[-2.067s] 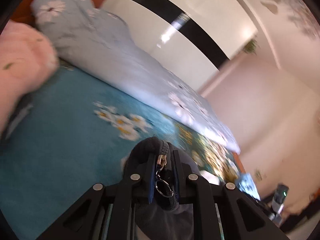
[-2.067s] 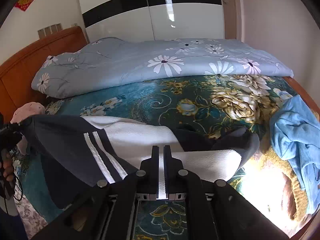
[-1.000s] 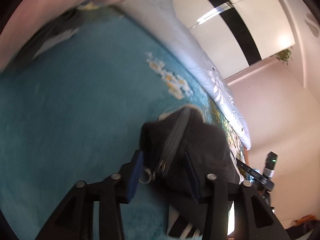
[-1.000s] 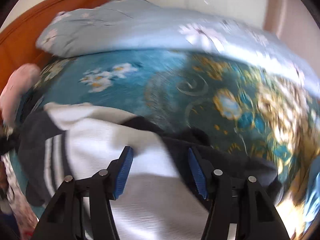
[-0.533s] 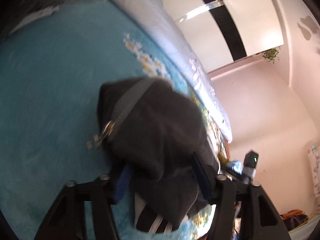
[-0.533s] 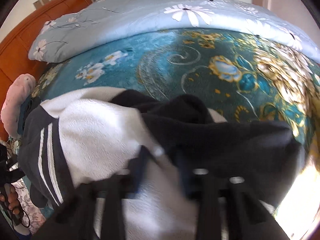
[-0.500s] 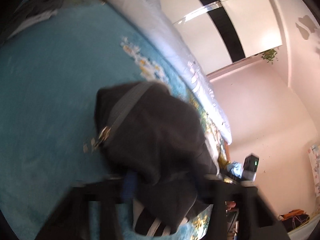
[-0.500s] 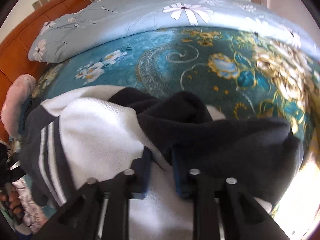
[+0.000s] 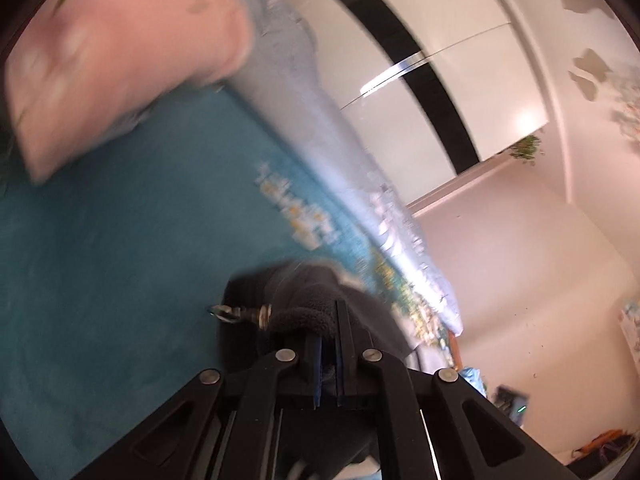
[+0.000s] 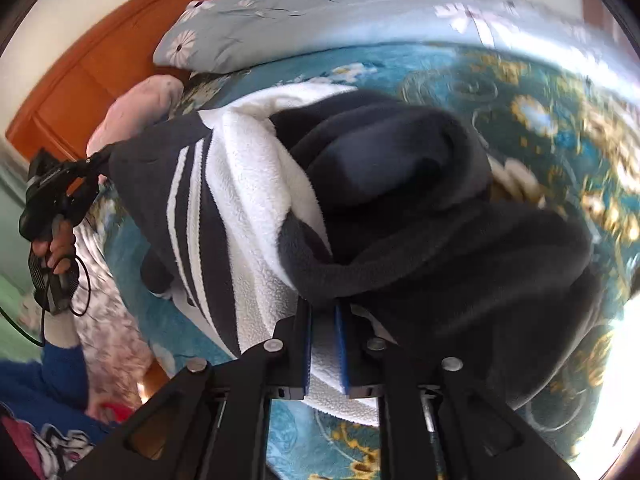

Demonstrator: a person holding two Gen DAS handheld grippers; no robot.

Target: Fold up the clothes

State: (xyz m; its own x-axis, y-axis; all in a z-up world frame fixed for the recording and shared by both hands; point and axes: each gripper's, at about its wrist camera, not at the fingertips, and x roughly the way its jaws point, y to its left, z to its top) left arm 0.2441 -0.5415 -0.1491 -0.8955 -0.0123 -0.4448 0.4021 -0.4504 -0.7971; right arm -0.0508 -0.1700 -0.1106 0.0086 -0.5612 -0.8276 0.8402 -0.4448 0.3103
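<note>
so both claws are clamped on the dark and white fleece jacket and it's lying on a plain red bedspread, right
Not quite: the bedspread is teal with a gold floral pattern, not plain red, as the right wrist view shows. The rest holds: the left claw is clamped on a dark fold by the zipper pull, and the right claw pinches the white lining of the fleece jacket.

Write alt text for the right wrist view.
The right gripper is clamped on the white fleece lining of a dark fleece jacket with white stripes, bunched over a teal floral blanket. At far left, the left gripper holds the jacket's other end.
</note>
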